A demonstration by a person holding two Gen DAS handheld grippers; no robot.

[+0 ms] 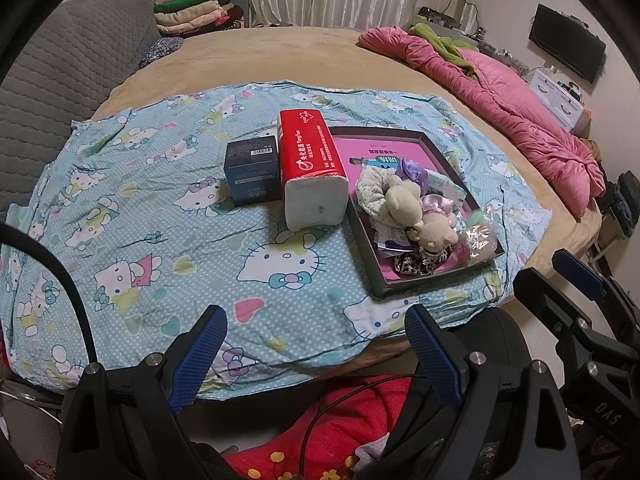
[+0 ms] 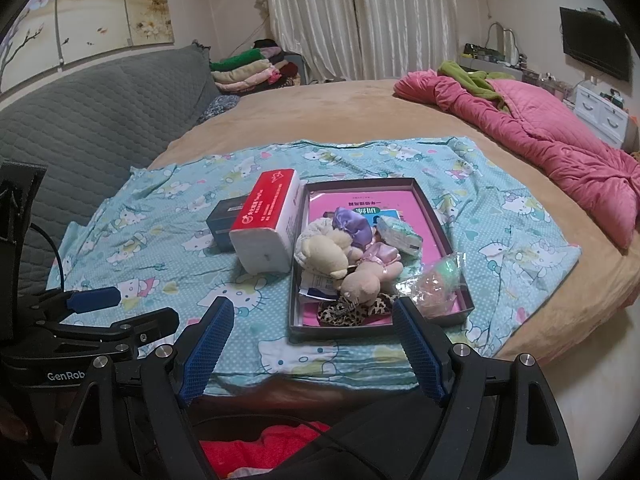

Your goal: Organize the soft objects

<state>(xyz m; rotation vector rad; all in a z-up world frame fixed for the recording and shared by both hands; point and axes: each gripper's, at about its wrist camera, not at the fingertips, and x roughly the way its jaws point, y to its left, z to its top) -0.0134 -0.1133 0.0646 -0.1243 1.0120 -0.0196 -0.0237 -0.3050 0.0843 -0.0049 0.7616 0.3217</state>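
Observation:
A dark shallow box lies on the Hello Kitty cloth. It holds a pile of soft things: beige plush toys, a purple scrunchie, a leopard scrunchie, a tissue pack and a clear bag. A red tissue pack and a dark blue carton stand left of the box. My left gripper and right gripper are open and empty, short of the bed's near edge.
A pink quilt with a green garment lies at the bed's right. A grey quilted headboard is at the left, with folded clothes behind. Red fabric lies below the grippers.

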